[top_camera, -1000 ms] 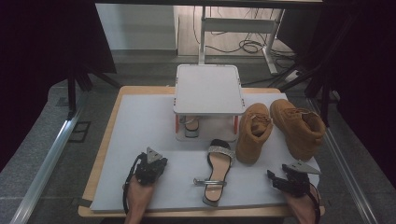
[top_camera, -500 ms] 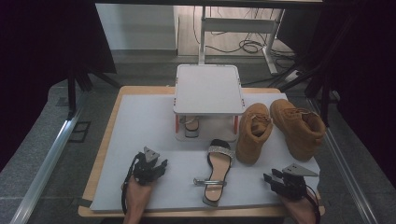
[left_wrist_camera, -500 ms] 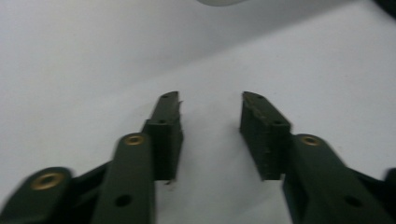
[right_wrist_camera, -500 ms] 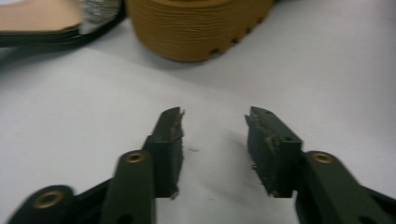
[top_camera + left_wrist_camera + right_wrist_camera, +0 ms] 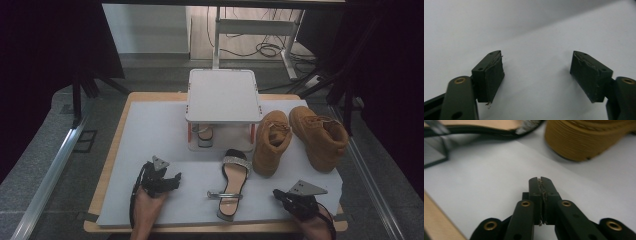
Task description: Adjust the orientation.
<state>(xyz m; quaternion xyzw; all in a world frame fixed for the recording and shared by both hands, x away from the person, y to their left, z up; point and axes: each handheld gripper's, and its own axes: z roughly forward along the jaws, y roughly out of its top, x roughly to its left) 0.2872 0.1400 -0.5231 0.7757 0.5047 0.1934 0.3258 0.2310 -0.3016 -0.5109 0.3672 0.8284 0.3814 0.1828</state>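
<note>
A black strappy sandal (image 5: 232, 186) lies on the white mat between my two grippers, and its sole edge (image 5: 486, 126) runs along the top of the right gripper view. Two tan boots (image 5: 272, 142) (image 5: 320, 136) stand to its right; one boot's sole (image 5: 594, 141) is close ahead of the right gripper. My left gripper (image 5: 171, 181) (image 5: 537, 72) rests on the mat left of the sandal. Its jaws have just been opening and stand open with nothing between them. My right gripper (image 5: 281, 196) (image 5: 540, 181) sits near the front right. Its jaws have just closed, pad against pad, on nothing.
A white raised stand (image 5: 223, 95) sits at the back middle of the mat, with a second sandal (image 5: 204, 135) under it. The wooden table edge (image 5: 215, 227) runs along the front. A metal frame and cables (image 5: 265, 47) lie on the floor beyond.
The left gripper's jaws have spread apart while its hand stayed put. The right gripper has slid left towards the sandal and its jaws have come together.
</note>
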